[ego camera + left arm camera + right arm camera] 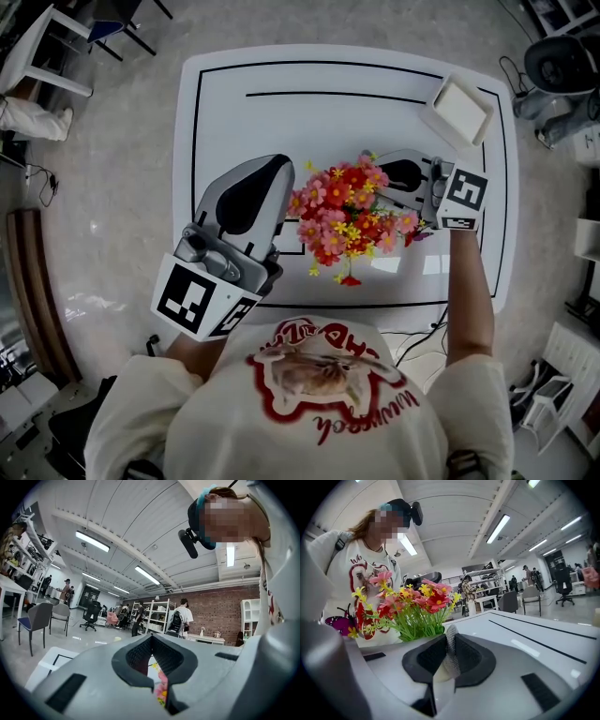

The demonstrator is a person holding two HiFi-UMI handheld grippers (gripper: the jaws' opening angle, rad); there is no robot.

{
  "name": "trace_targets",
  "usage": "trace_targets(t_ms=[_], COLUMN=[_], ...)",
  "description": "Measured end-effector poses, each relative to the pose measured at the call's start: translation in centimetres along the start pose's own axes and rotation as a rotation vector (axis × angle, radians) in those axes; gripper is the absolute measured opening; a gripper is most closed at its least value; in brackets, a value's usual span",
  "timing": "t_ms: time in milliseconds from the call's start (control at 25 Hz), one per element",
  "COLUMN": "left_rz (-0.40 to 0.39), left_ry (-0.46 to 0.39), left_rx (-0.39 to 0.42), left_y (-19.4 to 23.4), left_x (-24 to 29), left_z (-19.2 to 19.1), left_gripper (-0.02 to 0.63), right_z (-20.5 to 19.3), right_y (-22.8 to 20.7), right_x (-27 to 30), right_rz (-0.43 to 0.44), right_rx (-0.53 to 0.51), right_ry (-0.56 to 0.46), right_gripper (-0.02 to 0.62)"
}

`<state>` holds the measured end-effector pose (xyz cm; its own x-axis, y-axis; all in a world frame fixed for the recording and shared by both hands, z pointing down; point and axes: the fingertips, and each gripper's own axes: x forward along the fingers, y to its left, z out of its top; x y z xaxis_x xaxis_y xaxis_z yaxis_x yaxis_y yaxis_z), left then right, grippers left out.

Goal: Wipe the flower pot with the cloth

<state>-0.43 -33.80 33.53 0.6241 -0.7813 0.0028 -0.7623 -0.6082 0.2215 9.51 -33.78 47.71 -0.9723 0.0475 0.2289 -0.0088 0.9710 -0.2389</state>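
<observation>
From the head view, the flowers (347, 220) are flanked by the left gripper (272, 173) and right gripper (389, 173), with the flower pot hidden under them mid-table (281, 84). In the left gripper view, the jaws are pressed together on nothing. In the right gripper view, a grey cloth (451, 653) is pinched beside the stems, so wiping is probably only being lined up; the cloth needs lowering onto the pot wall.

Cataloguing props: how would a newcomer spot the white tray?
Start at the white table with black lines. Past the flowers, near the far right corner, sits a shallow square tray. Plain white and set askew to the lines, unlike the colourful flowers.
</observation>
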Motion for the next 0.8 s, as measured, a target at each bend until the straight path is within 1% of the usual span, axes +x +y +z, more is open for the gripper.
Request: trace_targets(t_ms=[280,520,800], left_rz=[-0.009,-0.013,0.002], left_ry=[0.008,-0.004,-0.006], left_rx=[0.009,0.013,0.016], left_y=[-0.7,-1.9,-2.9], left_x=[-0.8,-1.5,-2.9], left_z=[-0.3,0.0,-0.5], left_gripper=[0.002,0.002,0.002], right_z=[0.0,-0.5,-1.4], right_y=[0.9,2.2,3.3], right_x=[-1.2,-2.1,-2.6], right_rz=[-0.049,-0.082,-0.121], right_rx=[0.0,0.003,-0.001], right_ry=[-0.024,-0.026,-0.033], right_gripper=[0.049,0.049,0.049])
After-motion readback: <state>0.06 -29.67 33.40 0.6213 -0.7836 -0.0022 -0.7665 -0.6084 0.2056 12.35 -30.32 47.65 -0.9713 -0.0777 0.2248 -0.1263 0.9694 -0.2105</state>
